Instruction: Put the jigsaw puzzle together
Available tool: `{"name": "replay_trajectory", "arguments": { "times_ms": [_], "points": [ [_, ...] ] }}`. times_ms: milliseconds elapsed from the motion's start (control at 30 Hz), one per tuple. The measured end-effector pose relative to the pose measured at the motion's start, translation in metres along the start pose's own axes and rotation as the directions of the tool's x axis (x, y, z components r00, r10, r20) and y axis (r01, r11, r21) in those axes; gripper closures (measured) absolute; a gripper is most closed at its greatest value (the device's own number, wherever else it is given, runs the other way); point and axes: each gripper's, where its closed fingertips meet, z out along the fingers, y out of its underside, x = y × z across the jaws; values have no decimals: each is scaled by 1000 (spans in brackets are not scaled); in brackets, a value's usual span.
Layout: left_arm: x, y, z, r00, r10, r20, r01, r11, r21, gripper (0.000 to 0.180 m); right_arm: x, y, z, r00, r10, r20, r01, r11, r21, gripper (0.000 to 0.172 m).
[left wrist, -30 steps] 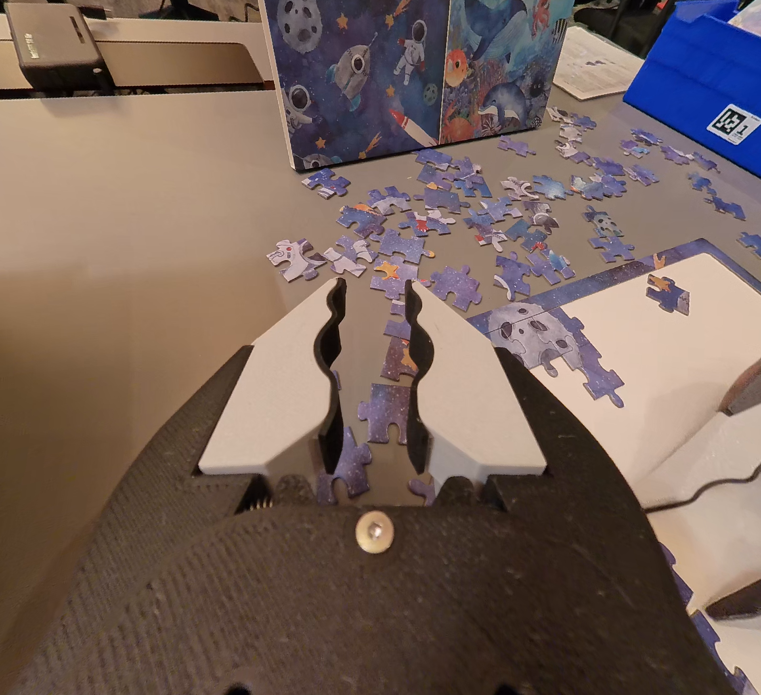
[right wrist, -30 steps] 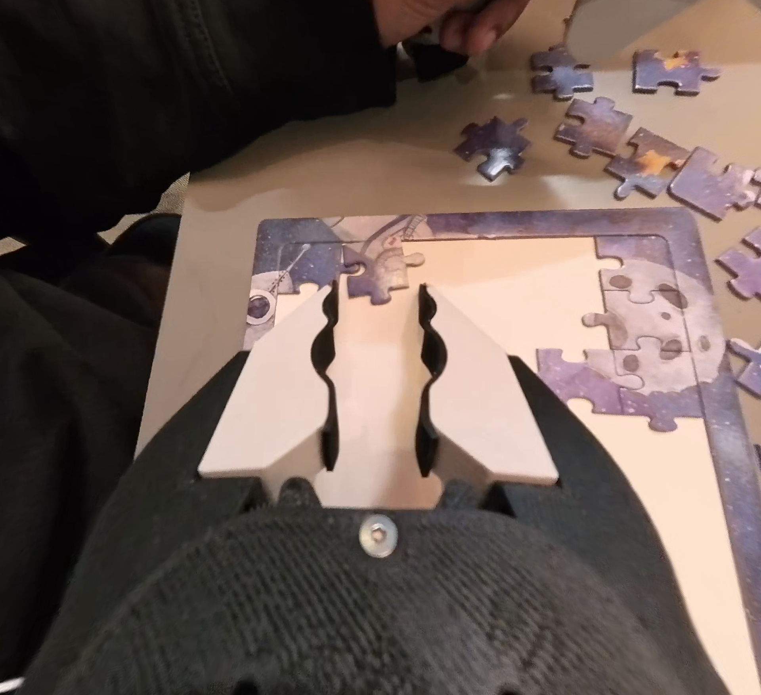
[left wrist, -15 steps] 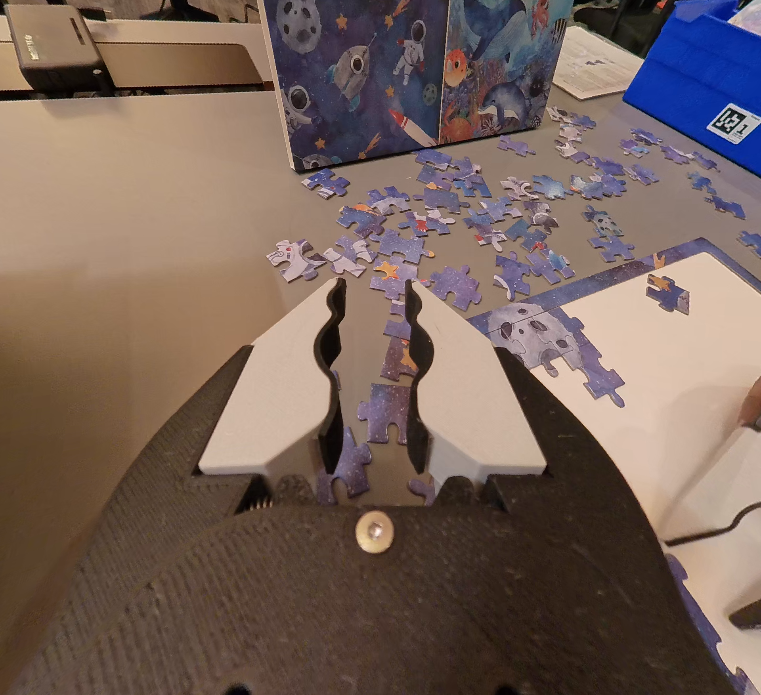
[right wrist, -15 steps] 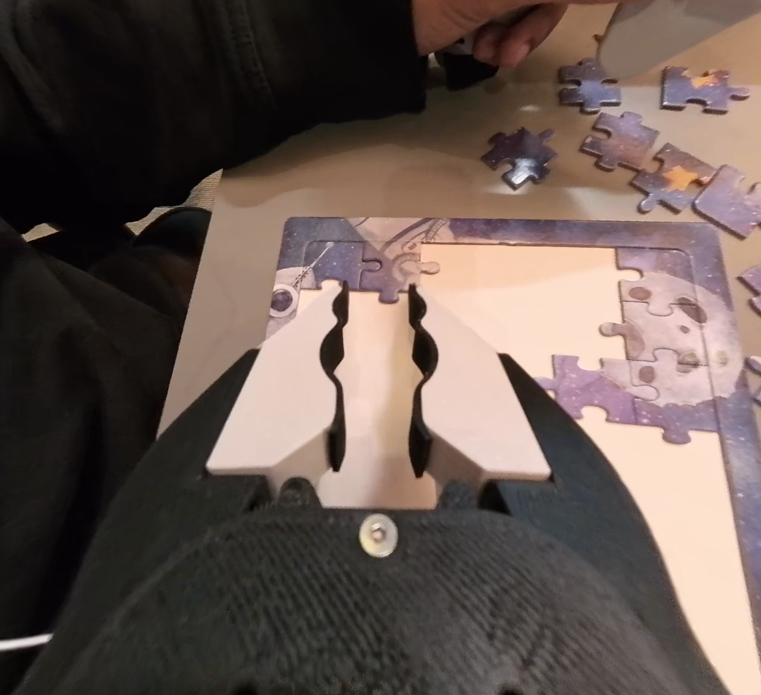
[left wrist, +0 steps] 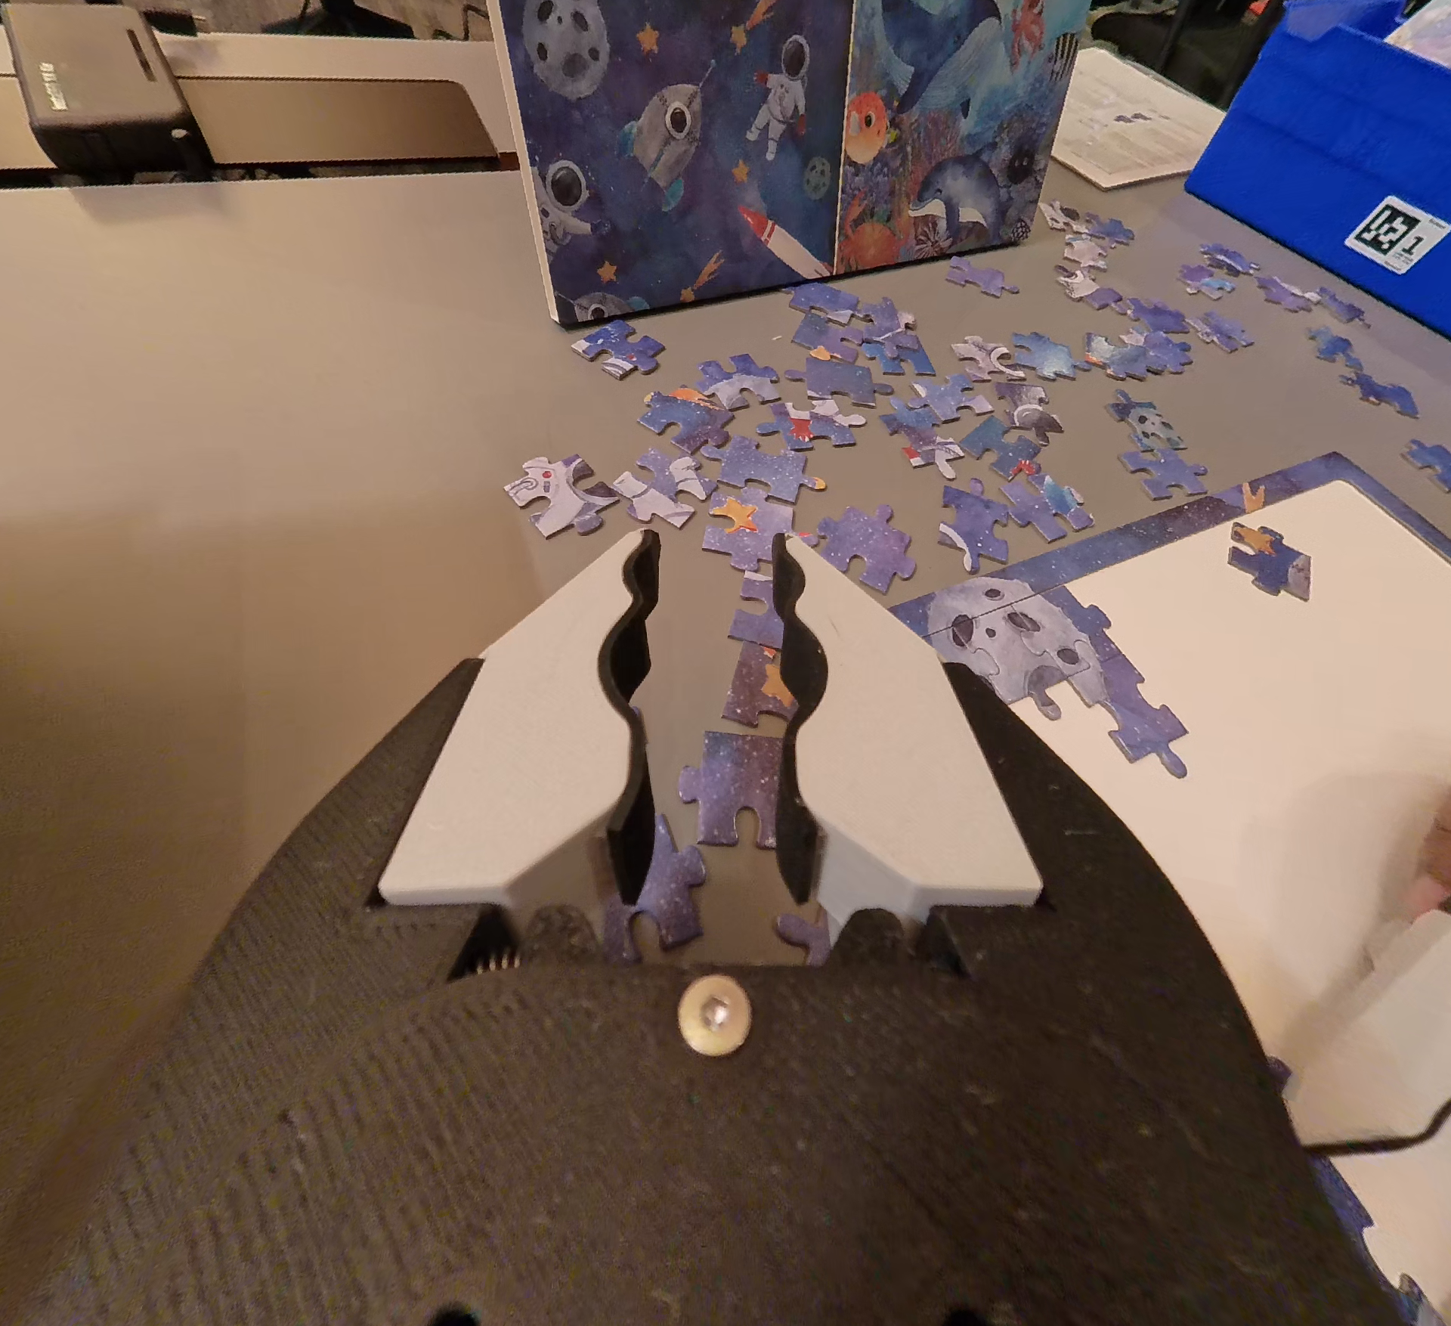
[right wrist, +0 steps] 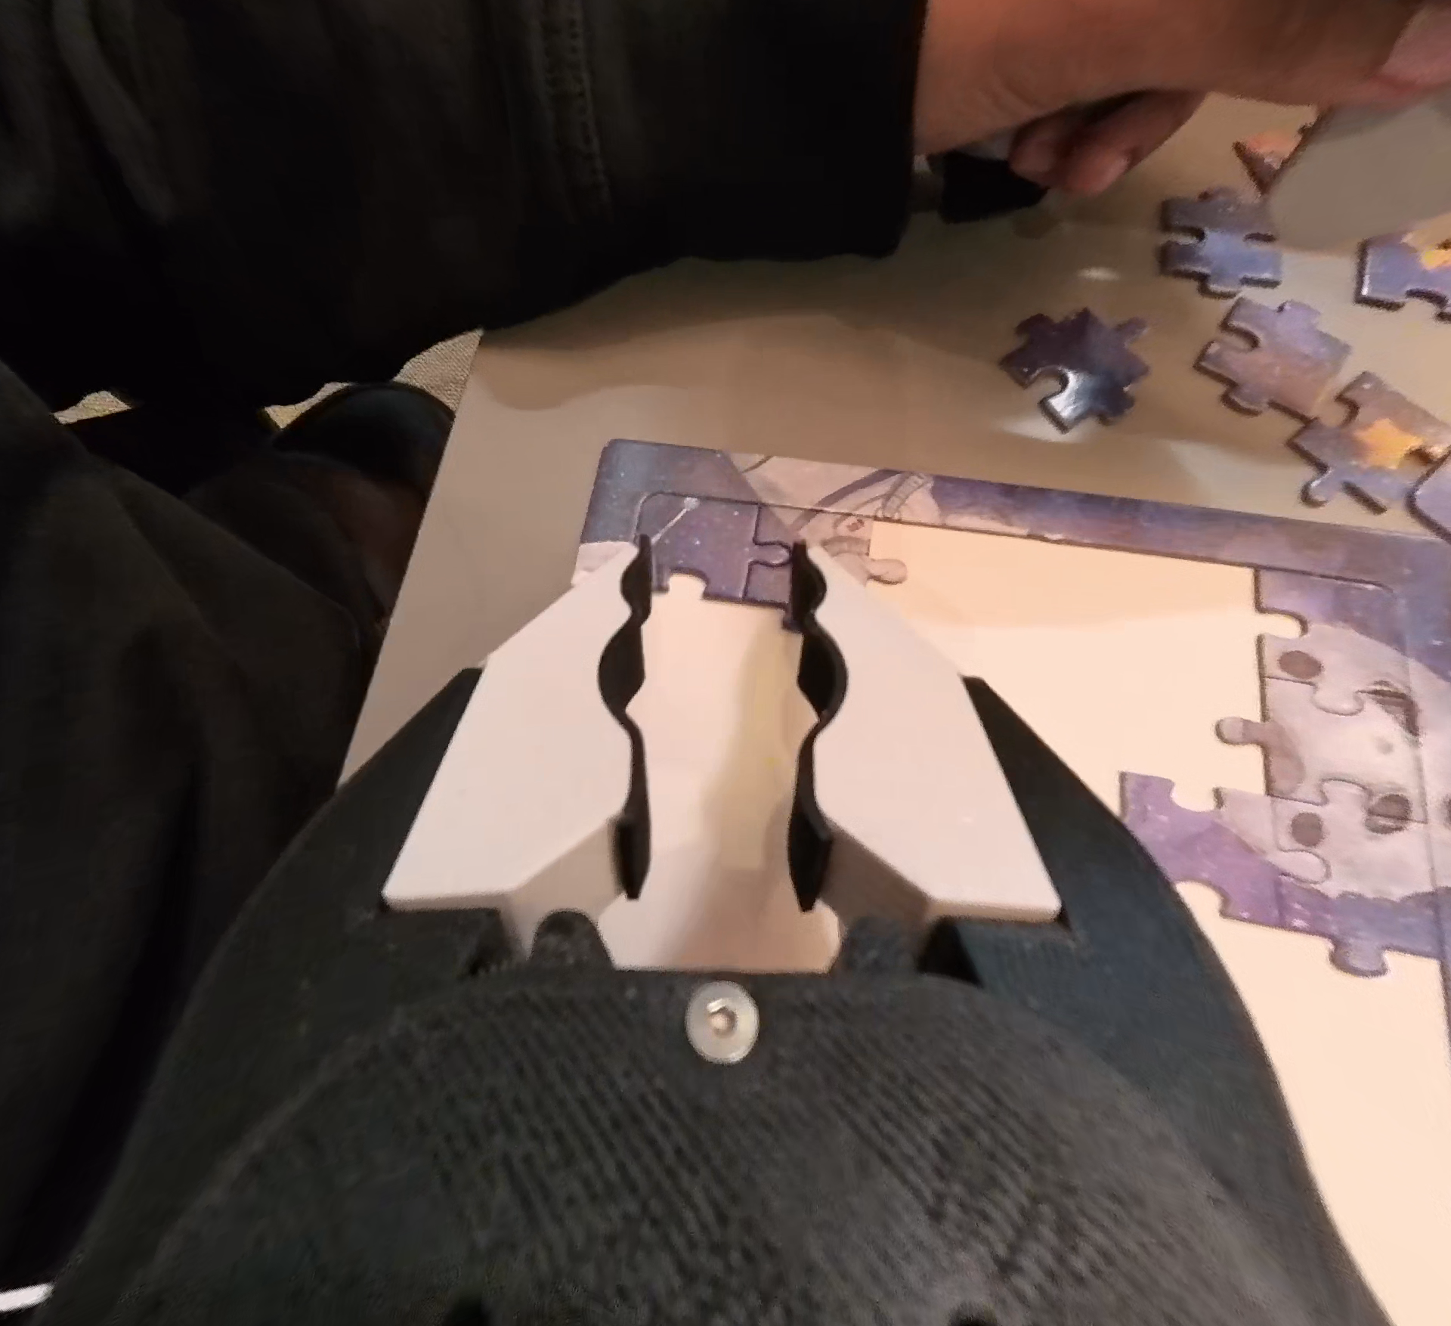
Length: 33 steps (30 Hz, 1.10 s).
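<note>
My left gripper [left wrist: 716, 550] is open and empty. It hovers over loose purple puzzle pieces [left wrist: 742, 786] on the grey table, left of the white puzzle board [left wrist: 1256, 699]. Some joined moon pieces [left wrist: 1013, 636] sit in the board's corner. My right gripper [right wrist: 721, 566] is open and empty. It is low over the board [right wrist: 1099, 581], with its fingertips at two joined dark corner pieces [right wrist: 710, 550] inside the purple frame [right wrist: 1099, 511]. The moon pieces [right wrist: 1335, 723] lie to its right.
A picture-covered puzzle box [left wrist: 769, 110] stands behind the scattered pieces [left wrist: 903, 408]. A blue bin [left wrist: 1335, 110] and a paper sheet [left wrist: 1123, 126] are at the far right, and a black device [left wrist: 94, 86] at the far left. A person's hand [right wrist: 1099, 31] and dark sleeve [right wrist: 392, 71] reach above the board. More loose pieces [right wrist: 1076, 369] lie beyond it. About 20 cm separates my left fingertips from my right. The black device [left wrist: 94, 86] lies around 35 cm away from my left fingertips.
My right gripper has moved closer to the board's corner pieces; its fingers narrowed, then spread again, with nothing between them. My left gripper has not moved.
</note>
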Motion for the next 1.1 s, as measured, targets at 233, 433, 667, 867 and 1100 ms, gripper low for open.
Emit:
{"name": "replay_trajectory", "arguments": {
  "times_ms": [233,433,667,867,1100],
  "points": [
    [0,0,0,1000,1,0,-1,1000,0,154,-1,0,4,1000,18,17,-18,1000,-8,135],
    [0,0,0,1000,0,-1,0,1000,0,154,2,-6,0,999,34,13,-35,999,30,138],
    [0,0,0,1000,0,-2,0,1000,2,154,44,-13,-34,984,127,-122,-109,983,148,142],
    [1,-1,0,1000,1,-3,-1,1000,4,153,110,12,-92,915,255,-311,-180,951,251,145],
    [0,-1,-1,1000,4,0,-4,1000,7,154,131,20,-119,881,303,-362,-191,930,313,148]
  ]
}}
